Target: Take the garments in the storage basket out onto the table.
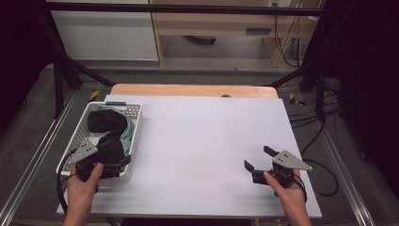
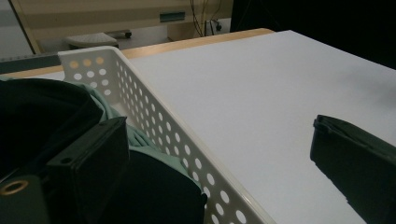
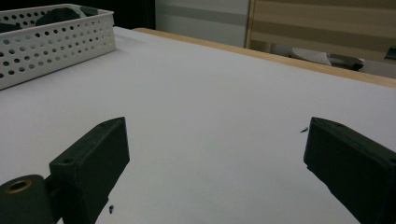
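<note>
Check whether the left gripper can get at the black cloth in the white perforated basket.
Probably yes: the left gripper hangs open at the basket's near corner, with the black cloth lying uncovered just beyond.

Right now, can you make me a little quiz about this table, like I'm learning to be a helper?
1. True or false: the white basket sits on the person's left side of the table.
2. What colour is the cloth tucked under the black clothes in the basket? A) red B) pale green C) yellow
3. Fill in: the right gripper hovers over the bare white table with its jaws ____.

Key:
1. True
2. B, pale green
3. open, with nothing between them
</note>
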Tool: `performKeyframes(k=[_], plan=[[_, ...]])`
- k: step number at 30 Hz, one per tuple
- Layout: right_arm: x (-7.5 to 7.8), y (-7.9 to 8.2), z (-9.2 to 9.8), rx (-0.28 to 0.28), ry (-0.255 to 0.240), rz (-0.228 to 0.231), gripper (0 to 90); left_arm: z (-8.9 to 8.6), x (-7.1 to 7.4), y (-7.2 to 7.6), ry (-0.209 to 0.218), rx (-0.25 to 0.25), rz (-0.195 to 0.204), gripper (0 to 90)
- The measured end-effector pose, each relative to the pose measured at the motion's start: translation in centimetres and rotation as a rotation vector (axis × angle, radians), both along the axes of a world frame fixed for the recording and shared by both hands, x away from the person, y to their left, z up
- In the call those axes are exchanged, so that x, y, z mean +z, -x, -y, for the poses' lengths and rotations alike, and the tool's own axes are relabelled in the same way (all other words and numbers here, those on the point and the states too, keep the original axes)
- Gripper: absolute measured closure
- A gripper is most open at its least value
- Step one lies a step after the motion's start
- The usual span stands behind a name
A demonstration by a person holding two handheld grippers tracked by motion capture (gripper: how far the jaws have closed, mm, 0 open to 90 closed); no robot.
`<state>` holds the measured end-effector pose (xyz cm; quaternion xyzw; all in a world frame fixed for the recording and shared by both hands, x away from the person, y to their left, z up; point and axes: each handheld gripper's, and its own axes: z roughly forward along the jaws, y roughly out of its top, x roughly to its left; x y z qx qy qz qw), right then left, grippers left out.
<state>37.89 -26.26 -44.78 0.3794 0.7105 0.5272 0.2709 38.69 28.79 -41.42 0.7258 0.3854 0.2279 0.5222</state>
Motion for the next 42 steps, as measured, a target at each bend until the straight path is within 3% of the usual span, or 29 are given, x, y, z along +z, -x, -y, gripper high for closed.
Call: performKeyframes(k=[10, 17, 21, 22, 23, 25, 27, 28, 29, 34, 37, 39, 42], plan=[[0.0, 0.0, 0.1, -0.002, -0.002, 0.002, 6.8, 0.0, 0.1, 0.0, -0.006, 0.016, -0.001, 4.9], [0.1, 0.0, -0.2, -0.004, 0.01, 0.004, 6.8, 0.8, 1.6, 0.3, -0.017, 0.019, 0.016, 4.4], [0.0, 0.1, -0.4, 0.002, 0.015, 0.002, 6.7, 1.6, 3.3, -0.3, -0.065, 0.047, 0.014, 4.6], [0.0, 0.2, -0.4, 0.002, 0.017, 0.0, 6.7, 1.8, 4.2, -0.9, -0.103, 0.087, 0.016, 4.8], [0.0, 0.2, -0.4, 0.002, 0.017, 0.0, 6.7, 1.8, 4.2, -0.9, -0.103, 0.087, 0.016, 4.8], [-0.1, 0.2, -0.4, 0.003, 0.019, -0.005, 6.6, 1.6, 5.1, -2.0, -0.102, 0.135, 0.01, 5.1], [-0.1, 0.3, -0.1, -0.005, 0.01, -0.009, 6.6, 0.8, 6.4, -4.0, -0.095, 0.178, -0.033, 5.9], [-0.1, 0.3, 0.0, -0.004, 0.008, -0.008, 6.6, 0.8, 6.4, -4.0, -0.095, 0.178, -0.033, 6.2], [-0.1, 0.3, 0.1, -0.004, 0.008, -0.008, 6.6, 0.2, 7.1, -5.2, -0.114, 0.199, -0.052, 6.6], [-0.2, 0.0, 0.1, -0.01, -0.001, -0.031, 6.8, -1.2, 7.8, -7.3, -0.147, 0.219, -0.091, 9.7], [-0.3, -0.1, 0.1, -0.009, 0.003, -0.032, 6.8, -2.3, 7.2, -8.7, -0.18, 0.239, -0.13, 10.6], [-0.3, 0.0, 0.0, -0.008, 0.009, -0.037, 6.8, -2.7, 6.2, -9.6, -0.209, 0.241, -0.178, 9.5], [-0.3, 0.1, 0.0, -0.007, 0.008, -0.037, 6.8, -2.7, 5.6, -10.1, -0.232, 0.235, -0.202, 8.7]])
